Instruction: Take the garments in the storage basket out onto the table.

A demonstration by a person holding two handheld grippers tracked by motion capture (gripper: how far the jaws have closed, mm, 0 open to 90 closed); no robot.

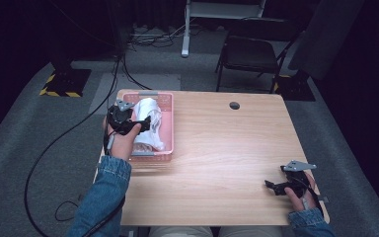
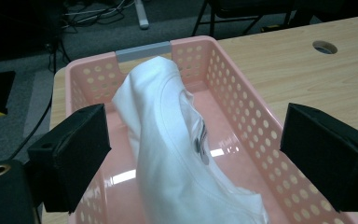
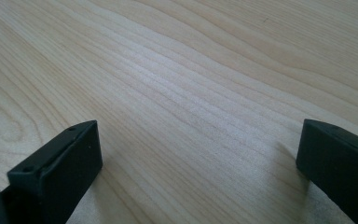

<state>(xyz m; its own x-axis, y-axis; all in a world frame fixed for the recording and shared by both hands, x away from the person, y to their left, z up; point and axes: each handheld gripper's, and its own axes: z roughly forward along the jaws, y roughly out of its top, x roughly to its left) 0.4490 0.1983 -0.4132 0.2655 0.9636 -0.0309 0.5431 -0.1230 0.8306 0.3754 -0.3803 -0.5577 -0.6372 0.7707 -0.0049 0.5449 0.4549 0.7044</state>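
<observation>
A pink perforated basket [image 1: 165,106] [image 2: 242,93] stands at the table's left edge. A crumpled white shirt [image 1: 148,111] [image 2: 163,107] lies in it, bunched into a ridge that runs toward the far wall. My left gripper [image 1: 144,123] [image 2: 196,154] hovers over the basket's near end, jaws wide apart on either side of the shirt, pads clear of the cloth. My right gripper [image 1: 272,186] [image 3: 198,168] rests low over bare wood at the table's front right, open, with nothing between its jaws.
The wooden table [image 1: 227,148] has a round cable hole [image 1: 234,105] [image 2: 325,46] near its far edge. A black folding chair [image 1: 251,54] stands behind it. Cables [image 1: 64,133] trail across the grey floor on the left.
</observation>
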